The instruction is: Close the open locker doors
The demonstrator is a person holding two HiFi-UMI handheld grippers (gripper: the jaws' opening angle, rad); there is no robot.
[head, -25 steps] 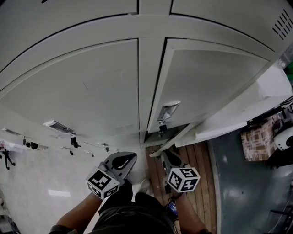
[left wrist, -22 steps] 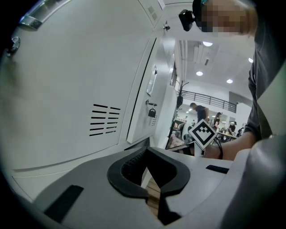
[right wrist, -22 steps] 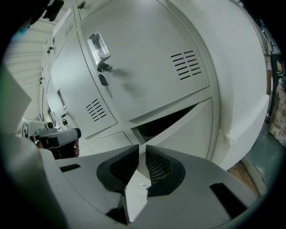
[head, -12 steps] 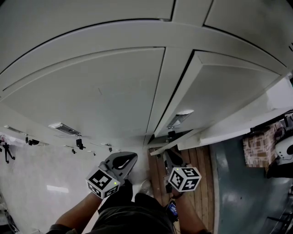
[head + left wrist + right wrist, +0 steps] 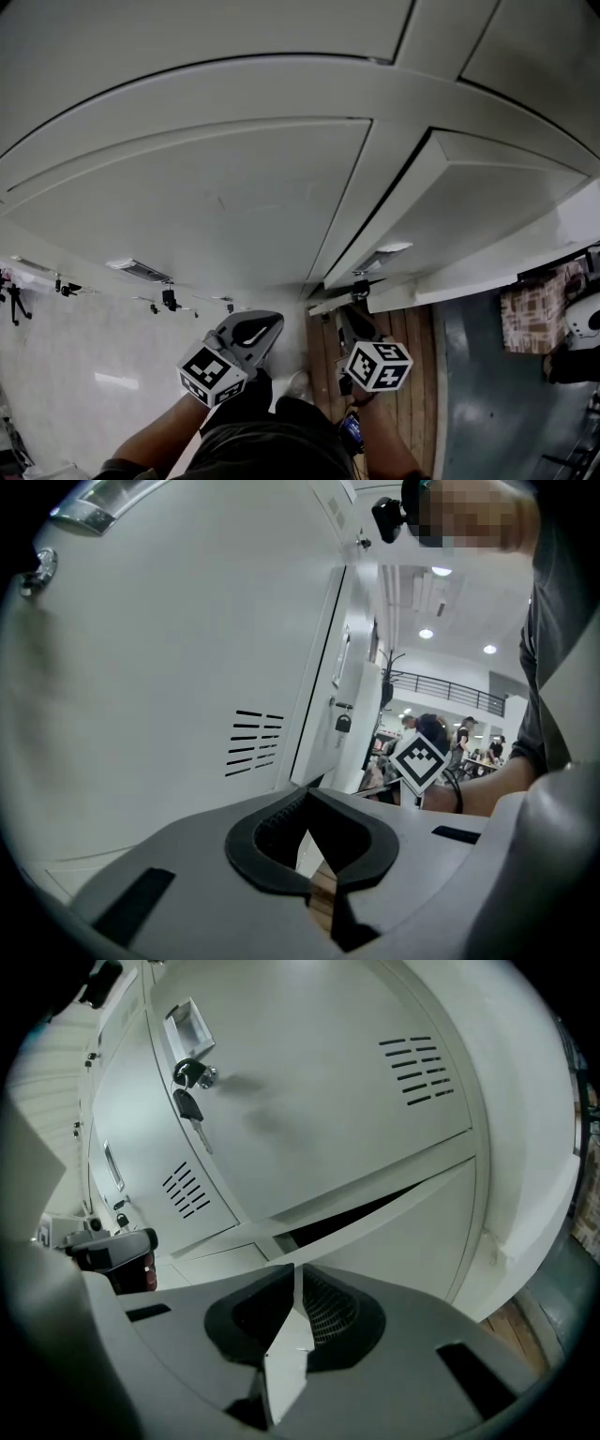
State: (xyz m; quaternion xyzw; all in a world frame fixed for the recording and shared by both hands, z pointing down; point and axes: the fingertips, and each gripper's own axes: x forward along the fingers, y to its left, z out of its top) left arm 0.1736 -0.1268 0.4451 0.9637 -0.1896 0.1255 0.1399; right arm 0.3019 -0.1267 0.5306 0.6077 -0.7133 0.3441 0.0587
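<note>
The open locker door [image 5: 478, 202] stands ajar just ahead of the right gripper [image 5: 349, 321]. Its jaws, and those of the left gripper [image 5: 258, 328], are pressed together with nothing held. The thin metal door should swing lightly and is best pushed near the key [image 5: 190, 1101].

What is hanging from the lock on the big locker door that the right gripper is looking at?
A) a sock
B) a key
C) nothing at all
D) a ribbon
B: in the right gripper view a dark-headed key dangles from the lock near the left edge of the upper locker door.
</note>
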